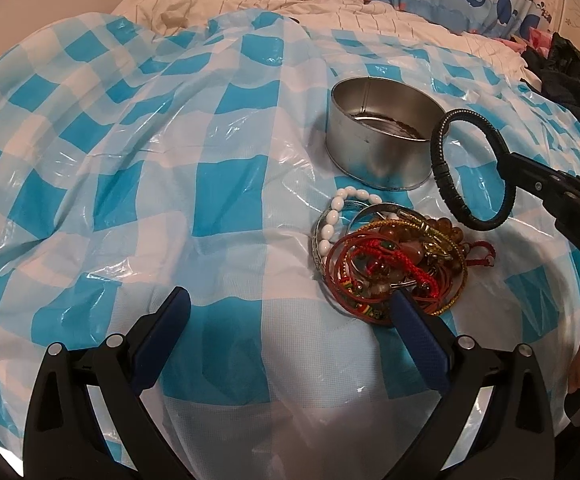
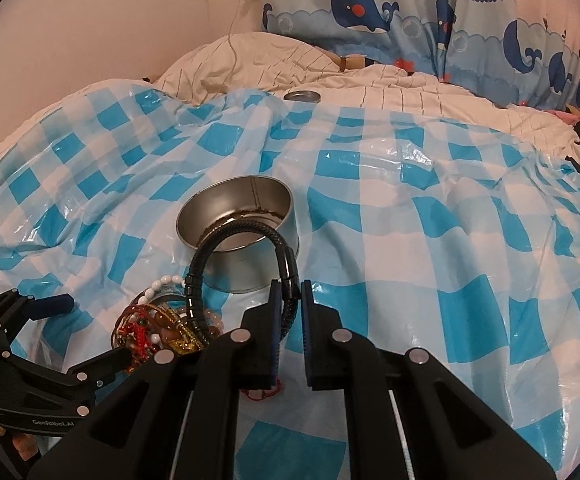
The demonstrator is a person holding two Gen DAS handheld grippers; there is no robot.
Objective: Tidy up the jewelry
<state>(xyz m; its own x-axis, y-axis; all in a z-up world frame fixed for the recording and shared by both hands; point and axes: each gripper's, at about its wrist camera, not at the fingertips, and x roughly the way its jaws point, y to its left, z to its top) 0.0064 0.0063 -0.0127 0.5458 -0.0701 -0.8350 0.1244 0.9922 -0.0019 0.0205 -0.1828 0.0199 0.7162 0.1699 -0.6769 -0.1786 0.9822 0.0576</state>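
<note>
Right wrist view: right gripper clamped on a black braided bracelet, its loop raised clear of the checked plastic sheet, standing in front of the tin. Left wrist view only shows the bracelet's full ring hanging right of the tin, and the left gripper with fingers wide apart, nothing between; its right finger touches the near edge of the jewelry pile. Pile lies mid-sheet: white bead bracelet, red cords, gold bangle, amber beads. Just beyond, the oval metal tin, open, apparently without jewelry. Further off: a round lid at the sheet's far edge, visible only from the right wrist; whale-print fabric behind.
</note>
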